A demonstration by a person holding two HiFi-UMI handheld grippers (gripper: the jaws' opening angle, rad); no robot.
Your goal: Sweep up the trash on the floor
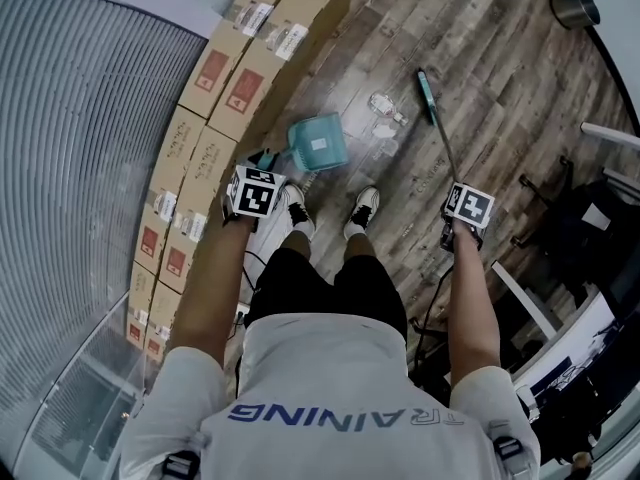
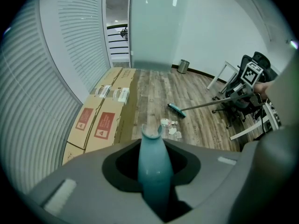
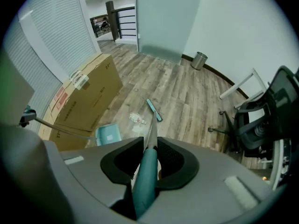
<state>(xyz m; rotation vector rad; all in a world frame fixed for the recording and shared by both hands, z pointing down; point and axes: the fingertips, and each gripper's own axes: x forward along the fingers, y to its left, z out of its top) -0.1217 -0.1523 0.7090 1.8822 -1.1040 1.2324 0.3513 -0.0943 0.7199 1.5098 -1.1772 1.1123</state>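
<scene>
While the person stood on the wooden floor [image 1: 480, 88], a long row of cardboard boxes [image 1: 215, 78] ran along the wall at the left. Just ahead of the shoes, close to the boxes, sat the teal dustpan [image 1: 320, 143] on the boards. The broom [image 1: 437, 126] reached out from the right, its teal head resting farther away. The trash [image 1: 383, 113], a few pale crumpled scraps, lay on the floor between the pan and the broom head, touching neither, and none of it showed inside the pan.

The left gripper [image 2: 152, 157] was clenched on the teal grip of the dustpan's long handle. The right gripper [image 3: 148, 153] was grasping the teal grip of the broom, jaws tight on both sides.

Sweeping looked ready to start, and several things could spoil it. A quick stroke might scatter such light scraps sideways past the pan or under the boxes. If the pan's lip sat lifted, scraps could slide beneath it. The pan might also skid back under the broom's push, since only its handle top was held.
</scene>
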